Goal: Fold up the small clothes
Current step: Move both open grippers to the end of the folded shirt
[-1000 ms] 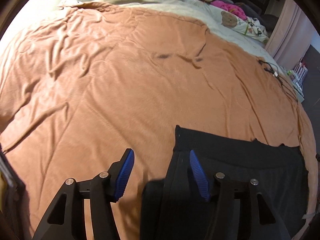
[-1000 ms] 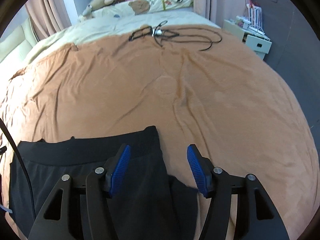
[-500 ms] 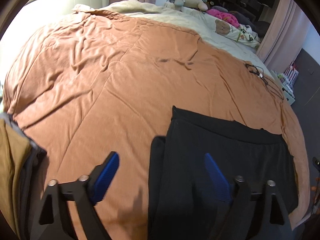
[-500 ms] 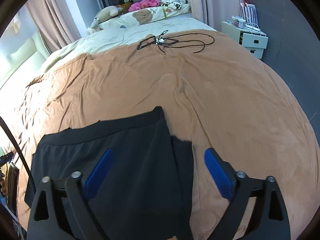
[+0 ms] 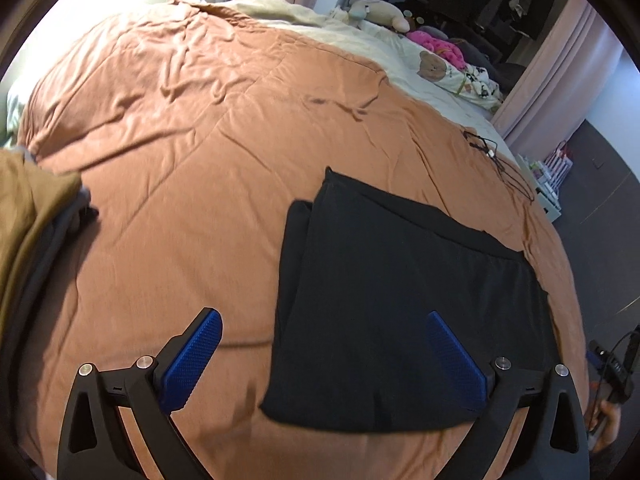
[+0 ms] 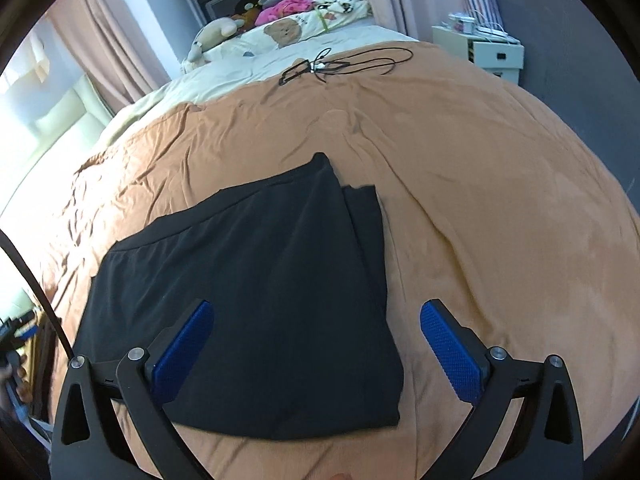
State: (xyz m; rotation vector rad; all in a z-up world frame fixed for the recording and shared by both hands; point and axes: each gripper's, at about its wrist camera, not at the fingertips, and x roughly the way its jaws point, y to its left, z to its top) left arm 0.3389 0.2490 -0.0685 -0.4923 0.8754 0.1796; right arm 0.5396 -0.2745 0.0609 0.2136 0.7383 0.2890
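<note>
Orange bedspread [image 5: 192,168], folded black garment [image 6: 260,280], no legible writing

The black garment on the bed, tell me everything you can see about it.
The black garment is a plain, matte, soft-looking piece of clothing, lying flat on the orange blanket. It looks folded: an upper layer lies over a lower one, whose narrow strip shows along one side edge. A banded hem or waistband runs along its far edge. The surface is smooth, with few wrinkles. Both views show it whole. Neither tool touches it: the left tool and right tool hover above it, open.
</note>
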